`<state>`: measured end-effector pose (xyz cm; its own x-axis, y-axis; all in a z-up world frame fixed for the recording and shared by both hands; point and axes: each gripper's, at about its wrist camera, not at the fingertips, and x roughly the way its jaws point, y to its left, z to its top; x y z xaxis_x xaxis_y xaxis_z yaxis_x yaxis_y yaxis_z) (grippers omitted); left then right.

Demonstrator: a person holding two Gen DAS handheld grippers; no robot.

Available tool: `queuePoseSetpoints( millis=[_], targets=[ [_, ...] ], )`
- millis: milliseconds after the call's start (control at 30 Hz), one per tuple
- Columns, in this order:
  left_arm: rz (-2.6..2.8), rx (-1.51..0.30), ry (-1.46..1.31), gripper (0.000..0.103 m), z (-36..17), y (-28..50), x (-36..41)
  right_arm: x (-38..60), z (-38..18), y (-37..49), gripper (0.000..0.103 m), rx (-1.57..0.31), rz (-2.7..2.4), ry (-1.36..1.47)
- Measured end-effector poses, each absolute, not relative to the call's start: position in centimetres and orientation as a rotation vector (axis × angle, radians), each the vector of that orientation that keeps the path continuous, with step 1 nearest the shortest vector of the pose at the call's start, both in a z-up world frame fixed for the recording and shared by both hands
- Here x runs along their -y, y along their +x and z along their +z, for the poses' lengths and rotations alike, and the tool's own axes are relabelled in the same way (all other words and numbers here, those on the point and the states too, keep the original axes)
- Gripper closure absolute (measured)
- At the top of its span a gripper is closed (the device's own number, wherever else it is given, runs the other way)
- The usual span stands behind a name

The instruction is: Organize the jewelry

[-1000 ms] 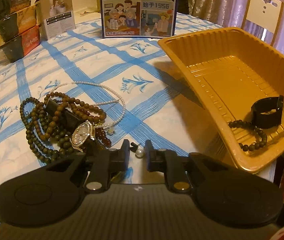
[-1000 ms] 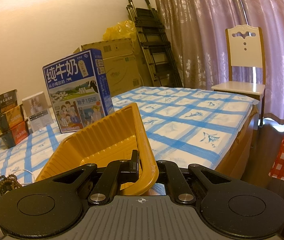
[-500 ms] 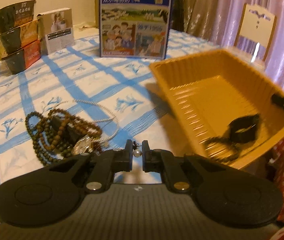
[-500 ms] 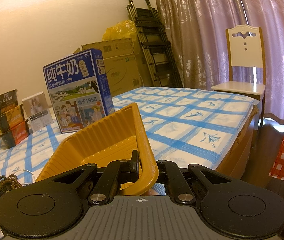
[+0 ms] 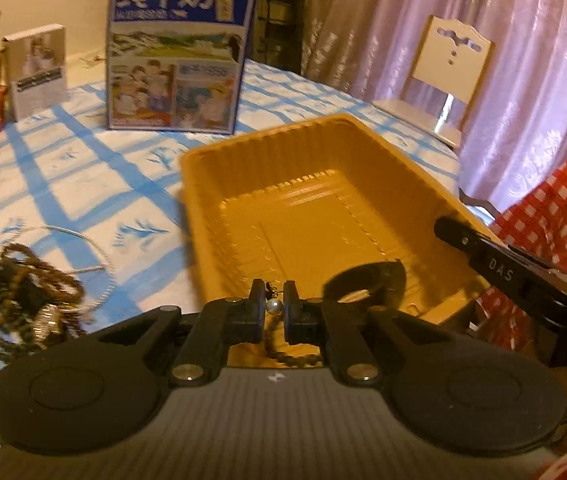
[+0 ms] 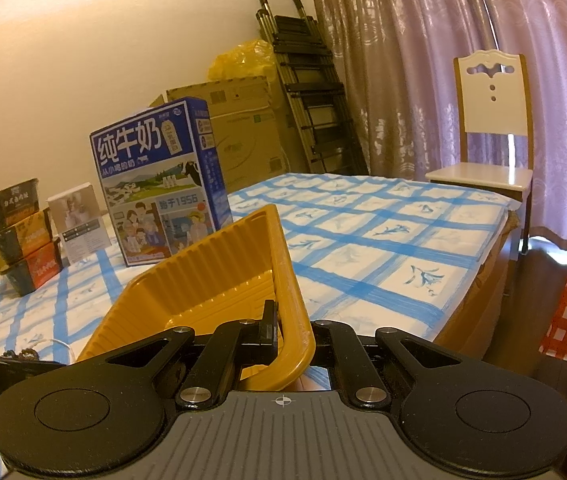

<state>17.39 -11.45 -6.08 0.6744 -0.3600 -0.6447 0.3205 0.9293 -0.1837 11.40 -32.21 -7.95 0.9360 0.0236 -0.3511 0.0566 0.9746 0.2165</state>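
Left gripper (image 5: 273, 307) pinches a small pearl earring (image 5: 272, 306) between its pads, and I see it above the near edge of the yellow tray (image 5: 243, 156). My right gripper (image 6: 291, 330) is clamped on that tray's rim. Inside lie a black band (image 5: 367, 280) and a bead bracelet (image 5: 291, 356); the remaining jewelry pile (image 5: 23, 300) sits on the blue-checked tablecloth (image 5: 83, 184).

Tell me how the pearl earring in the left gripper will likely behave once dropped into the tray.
The pearl earring is a small round bead, so it would probably roll on the yellow tray's smooth floor. The tray's raised walls should contain it. Pinched in the left gripper, it looks light and easy to lose.
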Motion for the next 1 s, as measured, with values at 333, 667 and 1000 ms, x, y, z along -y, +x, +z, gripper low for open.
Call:
queuePoseSetpoints(
  millis=[333, 667, 1000],
  targets=[
    [-0.402, -0.763, -0.069, 0.087, -7.0, 17.9, 13.1, 32.2, -7.8, 11.4, 0.097, -0.361, -0.018, 0.227],
    [-0.38, -0.685, -0.081, 0.083, -5.0, 15.3, 11.0, 32.2, -7.8, 11.4, 0.097, -0.362, -0.018, 0.228],
    [-0.161, -0.706, -0.069, 0.077, -4.6, 12.7, 3.3, 32.2, -7.8, 11.4, 0.097, -0.362, -0.018, 0.227]
  ],
)
